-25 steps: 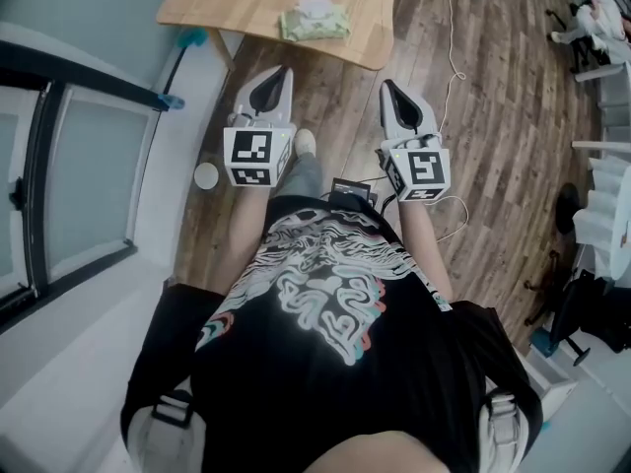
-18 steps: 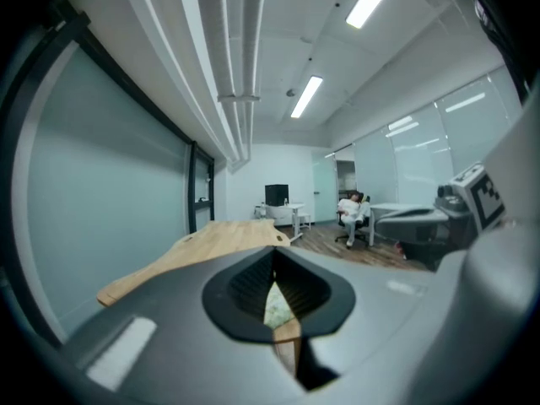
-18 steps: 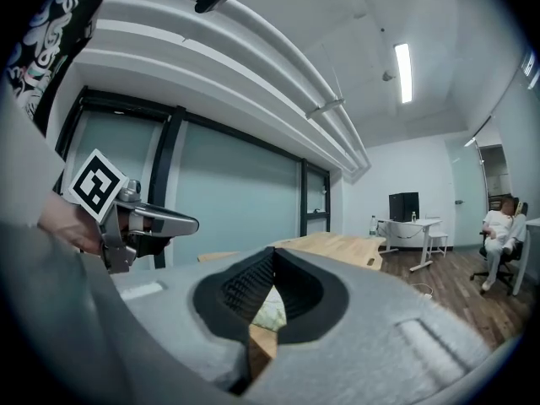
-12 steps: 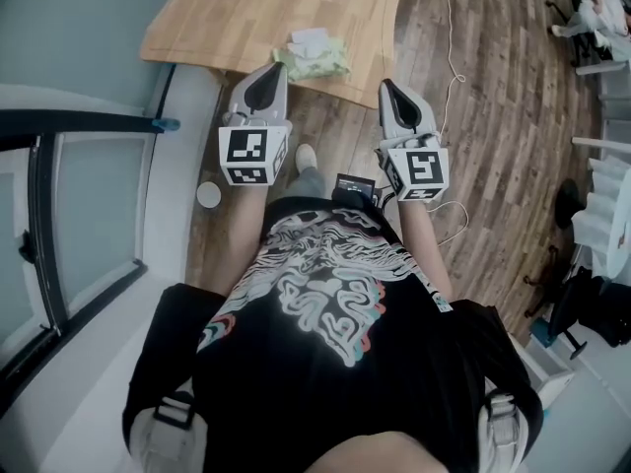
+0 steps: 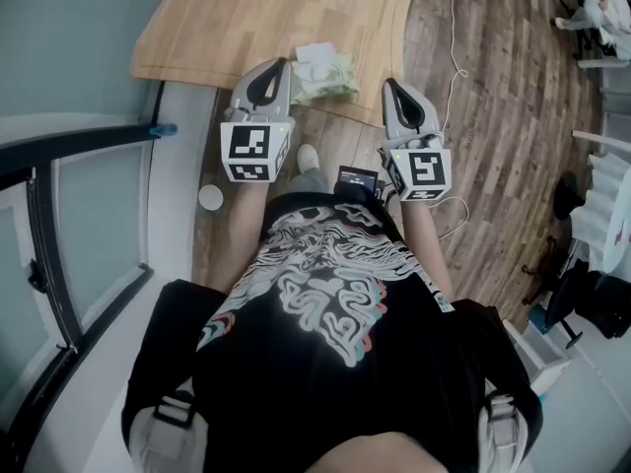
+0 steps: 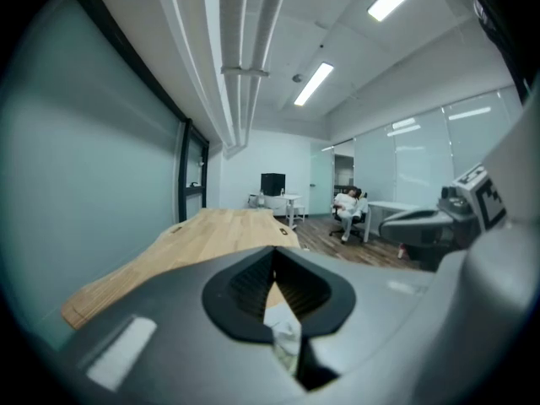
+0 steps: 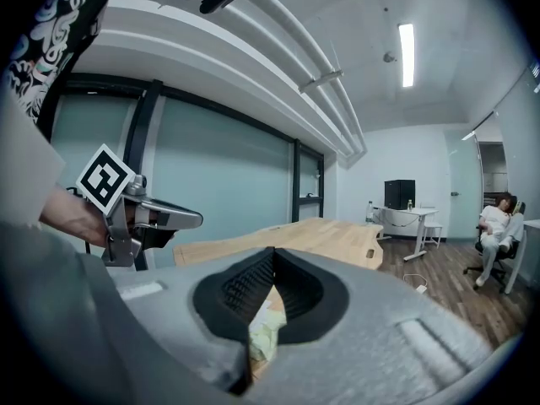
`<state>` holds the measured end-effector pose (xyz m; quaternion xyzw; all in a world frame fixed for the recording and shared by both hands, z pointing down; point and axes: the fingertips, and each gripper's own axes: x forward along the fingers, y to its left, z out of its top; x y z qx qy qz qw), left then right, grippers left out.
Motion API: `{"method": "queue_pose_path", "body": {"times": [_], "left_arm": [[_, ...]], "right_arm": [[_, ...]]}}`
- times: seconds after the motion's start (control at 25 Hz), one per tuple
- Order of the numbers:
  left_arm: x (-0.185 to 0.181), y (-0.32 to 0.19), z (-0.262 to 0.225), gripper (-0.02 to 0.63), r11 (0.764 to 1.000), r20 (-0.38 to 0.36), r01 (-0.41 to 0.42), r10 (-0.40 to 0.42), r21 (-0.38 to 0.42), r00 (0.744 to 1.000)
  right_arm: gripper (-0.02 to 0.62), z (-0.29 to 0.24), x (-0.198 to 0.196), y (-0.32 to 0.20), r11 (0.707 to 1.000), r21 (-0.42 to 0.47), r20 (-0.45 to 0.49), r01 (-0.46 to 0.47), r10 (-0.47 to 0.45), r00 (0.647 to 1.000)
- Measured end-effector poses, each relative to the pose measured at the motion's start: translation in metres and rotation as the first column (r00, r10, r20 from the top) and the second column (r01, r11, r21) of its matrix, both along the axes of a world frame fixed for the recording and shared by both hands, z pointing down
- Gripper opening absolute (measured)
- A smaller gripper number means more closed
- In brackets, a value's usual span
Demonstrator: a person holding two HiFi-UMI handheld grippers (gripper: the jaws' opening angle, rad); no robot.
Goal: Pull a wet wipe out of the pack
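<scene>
The wet wipe pack (image 5: 323, 75) is pale green with a white wipe showing on top, and lies near the front edge of the wooden table (image 5: 227, 18). My left gripper (image 5: 281, 64) is shut and empty, its tip over the table edge just left of the pack. My right gripper (image 5: 386, 84) is shut and empty too, a little right of the pack and short of the edge. In the left gripper view the pack (image 6: 284, 334) shows through the gap below the closed left gripper (image 6: 274, 250). The right gripper view likewise shows the pack (image 7: 263, 327) under the right gripper (image 7: 272, 250).
A glass partition (image 5: 89, 235) runs along the left. On the wood floor lie a white round lid (image 5: 210, 196) and a white cable (image 5: 455, 28). A person sits on a chair (image 7: 494, 230) far across the room by white desks (image 7: 409, 218).
Both grippers have moved forward toward the table. The table edge and the pack now lie much closer, with the pack between the two tips. Both jaws stayed shut.
</scene>
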<state>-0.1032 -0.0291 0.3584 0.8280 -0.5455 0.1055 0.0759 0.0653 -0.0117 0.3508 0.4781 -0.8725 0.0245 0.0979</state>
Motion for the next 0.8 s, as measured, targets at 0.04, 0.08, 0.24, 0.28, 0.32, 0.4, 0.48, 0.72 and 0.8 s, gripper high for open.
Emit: {"method": "queue_pose_path", "body": {"times": [0.04, 0.08, 0.24, 0.28, 0.32, 0.4, 0.48, 0.72, 0.8], "left_arm": [[0.000, -0.005, 0.002, -0.008, 1.000, 0.003, -0.009, 0.009, -0.004, 1.000], [0.001, -0.010, 0.004, -0.008, 1.000, 0.005, -0.021, 0.021, -0.011, 1.000], [0.007, -0.021, 0.018, -0.008, 0.996, 0.018, -0.072, 0.073, -0.047, 0.997], [0.008, -0.023, 0.021, -0.009, 0.995, 0.018, -0.081, 0.082, -0.052, 0.996], [0.010, -0.026, 0.024, -0.008, 0.994, 0.018, -0.090, 0.091, -0.056, 0.996], [0.014, -0.028, 0.027, -0.008, 0.992, 0.020, -0.105, 0.107, -0.063, 0.994], [0.018, -0.027, 0.030, -0.008, 0.990, 0.020, -0.120, 0.122, -0.071, 0.992], [0.030, -0.028, 0.040, -0.008, 0.982, 0.039, -0.167, 0.171, -0.090, 0.985], [0.031, -0.026, 0.044, -0.008, 0.979, 0.041, -0.174, 0.179, -0.103, 0.983]], "right_arm": [[-0.002, 0.003, -0.001, -0.004, 1.000, -0.006, -0.002, -0.004, 0.004, 1.000], [-0.002, 0.006, -0.002, -0.007, 1.000, -0.014, -0.004, -0.009, 0.009, 1.000], [0.000, 0.020, -0.005, -0.013, 0.999, -0.047, -0.008, -0.024, 0.024, 1.000], [0.000, 0.023, -0.007, -0.012, 0.998, -0.052, -0.011, -0.023, 0.022, 1.000], [0.000, 0.025, -0.009, -0.012, 0.998, -0.054, -0.016, -0.018, 0.018, 1.000], [0.000, 0.027, -0.013, -0.009, 0.998, -0.055, -0.025, -0.013, 0.012, 1.000], [-0.001, 0.028, -0.013, -0.005, 0.998, -0.060, -0.029, -0.015, 0.013, 1.000], [0.000, 0.034, -0.011, -0.005, 0.997, -0.066, -0.035, -0.032, 0.030, 0.999], [0.000, 0.035, -0.014, -0.004, 0.997, -0.072, -0.041, -0.023, 0.020, 0.999]]}}
